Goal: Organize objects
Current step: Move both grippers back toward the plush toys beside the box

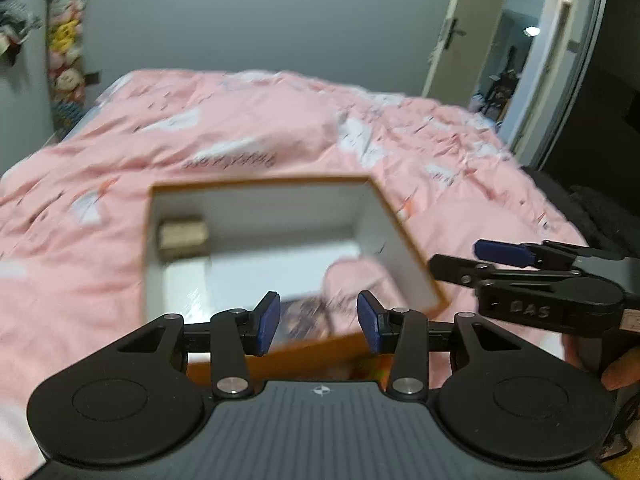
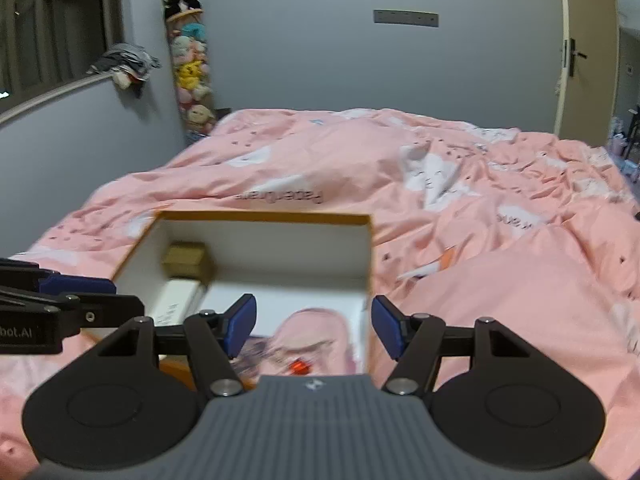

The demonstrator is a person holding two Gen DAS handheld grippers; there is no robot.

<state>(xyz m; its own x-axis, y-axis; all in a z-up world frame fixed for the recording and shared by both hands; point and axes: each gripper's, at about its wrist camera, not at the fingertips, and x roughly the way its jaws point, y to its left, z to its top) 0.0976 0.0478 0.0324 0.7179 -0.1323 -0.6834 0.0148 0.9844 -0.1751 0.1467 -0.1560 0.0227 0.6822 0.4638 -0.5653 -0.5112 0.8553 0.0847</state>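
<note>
An open orange box with white inner walls (image 1: 384, 236) (image 2: 280, 240) sits on the pink bed. Inside lie a small tan box (image 1: 182, 236) (image 2: 188, 262), a white flat box (image 2: 176, 300) and a pink picture item (image 1: 360, 284) (image 2: 312, 340). My left gripper (image 1: 318, 324) is open and empty above the box's near edge. My right gripper (image 2: 314, 328) is open and empty over the box's near right part. The right gripper also shows at the right in the left wrist view (image 1: 520, 264), and the left gripper at the left in the right wrist view (image 2: 80, 292).
The pink duvet (image 1: 240, 128) (image 2: 480, 208) covers the bed. A hanging column of plush toys (image 2: 190, 64) stands at the back wall. An open door (image 1: 460, 32) is at the right, dark fabric (image 1: 600, 216) beside the bed.
</note>
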